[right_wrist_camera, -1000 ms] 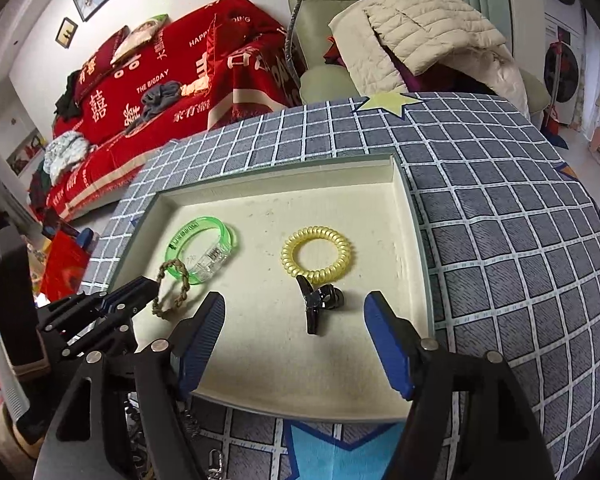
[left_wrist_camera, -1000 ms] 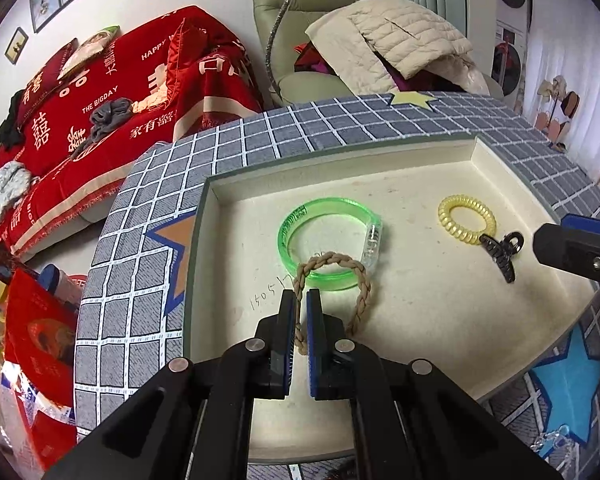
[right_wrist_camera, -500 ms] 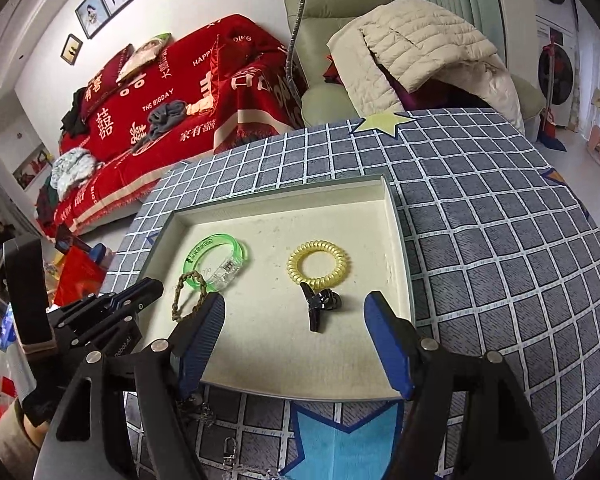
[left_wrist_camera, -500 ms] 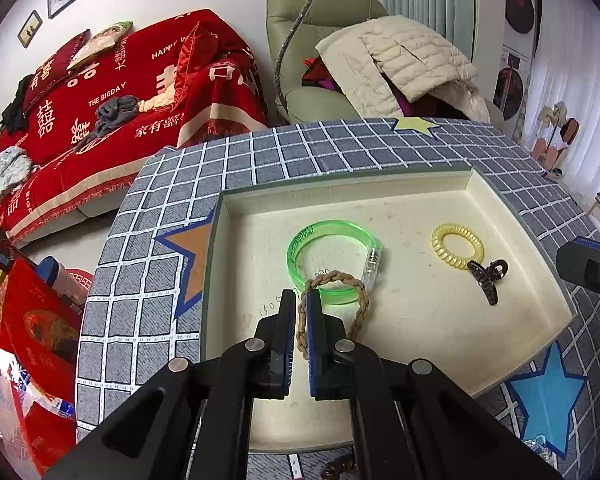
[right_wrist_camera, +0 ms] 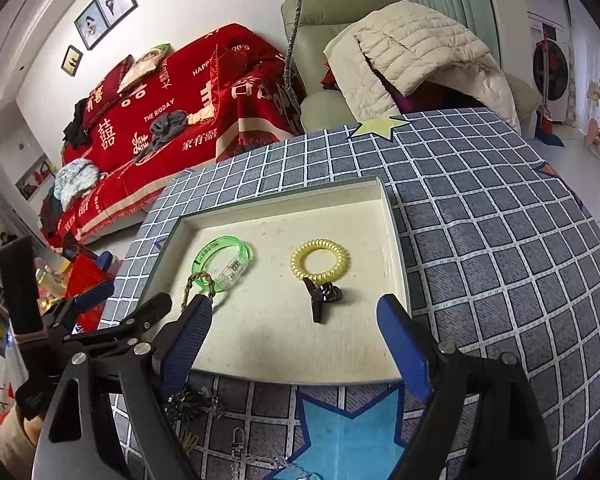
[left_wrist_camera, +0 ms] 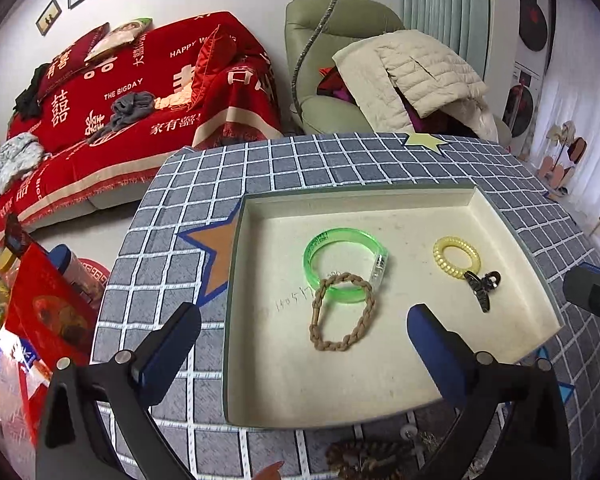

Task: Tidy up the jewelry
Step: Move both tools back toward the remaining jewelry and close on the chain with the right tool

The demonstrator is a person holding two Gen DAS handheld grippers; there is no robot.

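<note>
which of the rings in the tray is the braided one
The brown braided loop, nearest the open left gripper, overlapping the green bangle. The yellow one is coiled.

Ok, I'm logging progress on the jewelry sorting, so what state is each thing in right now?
Left gripper: open, jaws just opened, holding nothing.
Right gripper: open, jaws just widened, empty.
Brown braided cord loop: released, lying in the tray, overlapping the bangle.
Clear green plastic bangle: lying flat.
Yellow spiral hair tie: lying flat.
Black claw clip: lying by the hair tie.
Shallow cream tray: uncovered.
</note>
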